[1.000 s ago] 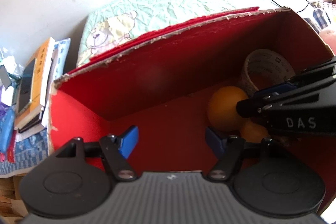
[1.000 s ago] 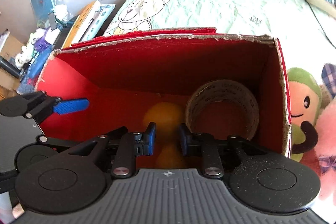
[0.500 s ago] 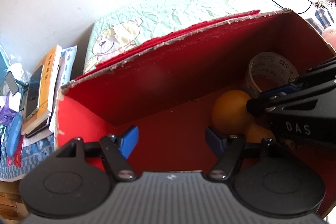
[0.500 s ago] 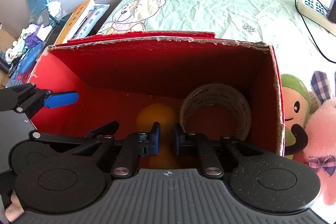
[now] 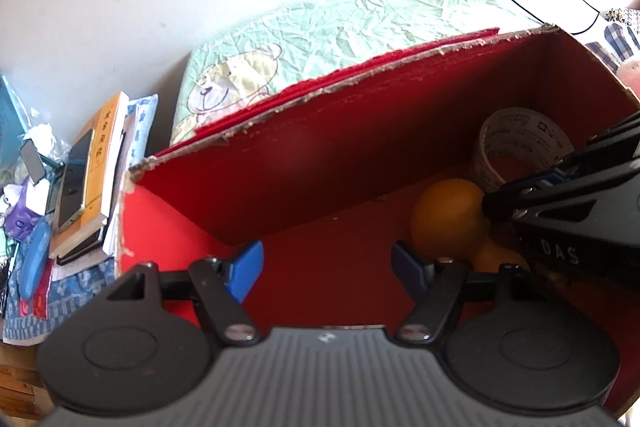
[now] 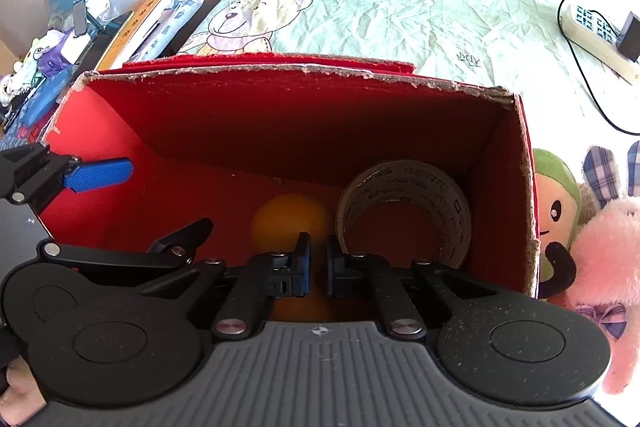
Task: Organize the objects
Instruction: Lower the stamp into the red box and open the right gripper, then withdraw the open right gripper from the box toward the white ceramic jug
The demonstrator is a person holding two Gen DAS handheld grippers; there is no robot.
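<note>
Atop a green bear-print bed (image 6: 400, 15), the right tongs (image 6: 316, 263), nearly closed and empty, and wide-open left tongs (image 5: 328, 267) hover over a red cardboard box (image 6: 304, 115) holding an orange ball (image 6: 288, 219).

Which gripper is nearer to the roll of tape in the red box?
Right. The right gripper sits just beside the roll of tape; the left gripper is farther away, over the box's bare middle floor.
</note>
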